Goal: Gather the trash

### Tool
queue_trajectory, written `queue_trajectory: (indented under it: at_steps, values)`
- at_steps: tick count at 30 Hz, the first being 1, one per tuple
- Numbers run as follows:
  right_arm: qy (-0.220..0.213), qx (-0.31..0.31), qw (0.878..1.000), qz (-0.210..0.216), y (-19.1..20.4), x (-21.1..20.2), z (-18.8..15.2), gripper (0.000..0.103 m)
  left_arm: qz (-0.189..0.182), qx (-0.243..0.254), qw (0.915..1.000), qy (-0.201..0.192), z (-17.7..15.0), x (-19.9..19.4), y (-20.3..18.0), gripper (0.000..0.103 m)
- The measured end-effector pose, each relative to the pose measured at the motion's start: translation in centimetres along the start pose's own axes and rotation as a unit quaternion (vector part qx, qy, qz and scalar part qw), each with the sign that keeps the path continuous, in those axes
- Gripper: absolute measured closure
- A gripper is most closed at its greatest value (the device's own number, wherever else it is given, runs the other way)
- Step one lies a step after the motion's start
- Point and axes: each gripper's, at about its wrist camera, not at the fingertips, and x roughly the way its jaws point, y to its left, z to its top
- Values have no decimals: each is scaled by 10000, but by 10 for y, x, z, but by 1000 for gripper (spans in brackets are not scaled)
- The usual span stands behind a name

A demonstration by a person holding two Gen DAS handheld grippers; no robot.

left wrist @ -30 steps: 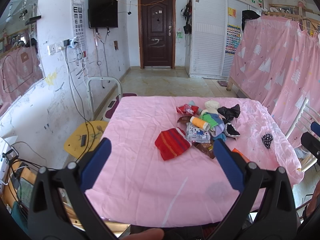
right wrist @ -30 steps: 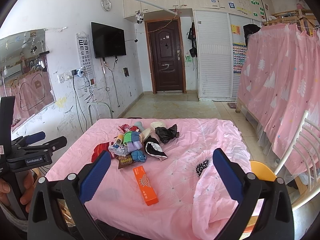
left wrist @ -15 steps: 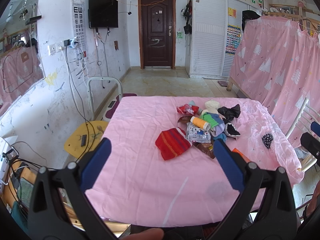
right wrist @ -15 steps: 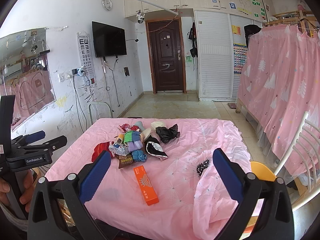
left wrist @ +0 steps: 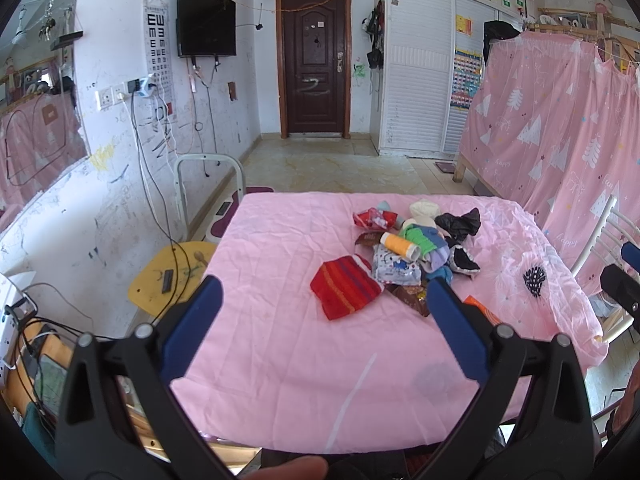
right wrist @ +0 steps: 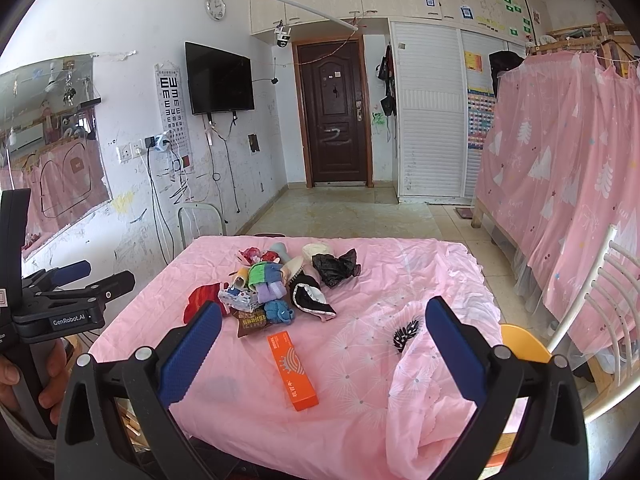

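- Nothing has shifted since the earlier frames: both grippers hold the same spots above the near edge of the worktop (left wrist: 280, 360), and the heap lies as it did.
- Left gripper (left wrist: 320, 320) has its jaws spread wide and empty; the pile of trash (left wrist: 404, 248) lies ahead of them, nearer the right-hand finger, well apart from both.
- Right gripper (right wrist: 322, 344) is likewise wide open with nothing in its jaws; the orange box (right wrist: 293, 370) lies flat on the pink cloth between the two fingers, touching neither.
- In the pile sit a red striped cloth (left wrist: 345, 292), a yellow roll (left wrist: 398, 245), a brown snack wrapper (right wrist: 250, 322), a blue knitted piece (right wrist: 279, 312) and a black bag (right wrist: 334, 266).
- No bin or other container shows on the worktop.
- Left gripper's body, seen from the right wrist, reads "GenRobot.AI"; the print on the orange box is too small to read.
- An eye chart (right wrist: 171, 106) with rows of E shapes hangs on the wall.
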Motion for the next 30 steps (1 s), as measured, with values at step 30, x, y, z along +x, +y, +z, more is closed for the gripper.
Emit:
queue_trajectory:
  at_steps: [30]
  values:
    - [193,-85,9997,91,6,13,-4,11,-11,-35,9998,171,0,14,4,5]
